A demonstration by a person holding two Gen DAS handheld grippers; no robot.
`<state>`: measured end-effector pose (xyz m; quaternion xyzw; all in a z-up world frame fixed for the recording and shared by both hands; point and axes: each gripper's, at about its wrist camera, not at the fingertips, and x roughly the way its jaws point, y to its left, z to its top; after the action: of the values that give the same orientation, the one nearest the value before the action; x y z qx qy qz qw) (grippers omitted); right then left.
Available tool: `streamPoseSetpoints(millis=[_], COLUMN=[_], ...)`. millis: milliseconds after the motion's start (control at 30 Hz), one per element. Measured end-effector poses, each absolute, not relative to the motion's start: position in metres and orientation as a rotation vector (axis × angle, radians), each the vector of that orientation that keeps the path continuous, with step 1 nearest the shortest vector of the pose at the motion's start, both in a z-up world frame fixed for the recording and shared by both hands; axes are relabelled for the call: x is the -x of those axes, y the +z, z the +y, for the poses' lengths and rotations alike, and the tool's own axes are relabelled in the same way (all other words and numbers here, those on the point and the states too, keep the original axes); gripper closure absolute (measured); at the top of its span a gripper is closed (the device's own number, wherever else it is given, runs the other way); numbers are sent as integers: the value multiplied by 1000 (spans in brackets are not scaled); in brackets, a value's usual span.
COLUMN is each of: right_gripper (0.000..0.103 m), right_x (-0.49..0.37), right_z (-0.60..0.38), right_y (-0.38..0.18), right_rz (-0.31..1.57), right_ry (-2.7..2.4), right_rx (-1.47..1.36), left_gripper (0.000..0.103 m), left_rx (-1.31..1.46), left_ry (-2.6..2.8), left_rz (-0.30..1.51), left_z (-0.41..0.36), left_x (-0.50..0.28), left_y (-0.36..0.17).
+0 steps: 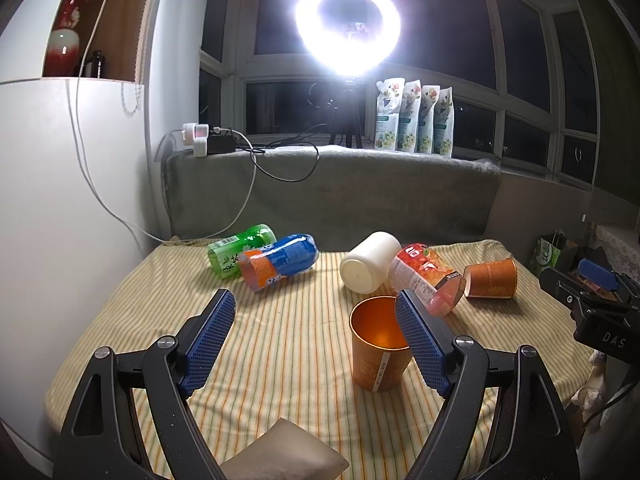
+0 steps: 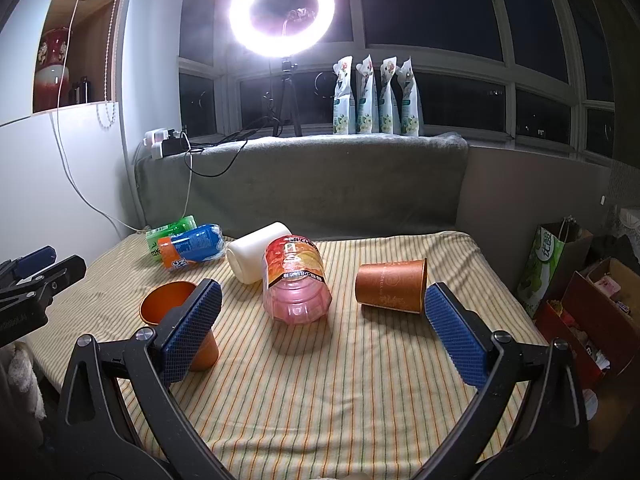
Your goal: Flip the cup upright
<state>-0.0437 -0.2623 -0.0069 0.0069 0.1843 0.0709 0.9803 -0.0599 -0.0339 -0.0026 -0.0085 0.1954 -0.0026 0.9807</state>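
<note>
An orange paper cup (image 1: 378, 344) stands upright on the striped cloth, partly behind my left gripper's right finger; it also shows in the right wrist view (image 2: 168, 304) behind the right gripper's left finger. A second orange cup (image 1: 491, 279) lies on its side at the right; in the right wrist view (image 2: 392, 286) its mouth faces right. My left gripper (image 1: 316, 340) is open and empty, the upright cup just right of its gap. My right gripper (image 2: 320, 328) is open and empty, short of the lying cup.
A pink bottle (image 2: 296, 284), a white container (image 2: 258, 256), a blue-orange bottle (image 2: 192, 250) and a green bottle (image 2: 170, 230) lie on the cloth (image 2: 320, 400). A grey padded backrest stands behind. A ring light on a tripod (image 2: 282, 14) and bags at right (image 2: 548, 268).
</note>
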Motion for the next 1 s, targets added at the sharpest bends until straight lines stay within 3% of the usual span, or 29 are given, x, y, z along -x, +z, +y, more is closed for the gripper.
streamPoseSetpoints(millis=[1000], right_gripper=[0], right_x=[41], right_z=[-262], right_y=[-10], right_rz=[377], right_ry=[142], right_rx=[-14], left_gripper=[21], left_rx=[3], left_ry=[-8], left_rz=[388], left_z=[-34], left_x=[58], left_y=[-2])
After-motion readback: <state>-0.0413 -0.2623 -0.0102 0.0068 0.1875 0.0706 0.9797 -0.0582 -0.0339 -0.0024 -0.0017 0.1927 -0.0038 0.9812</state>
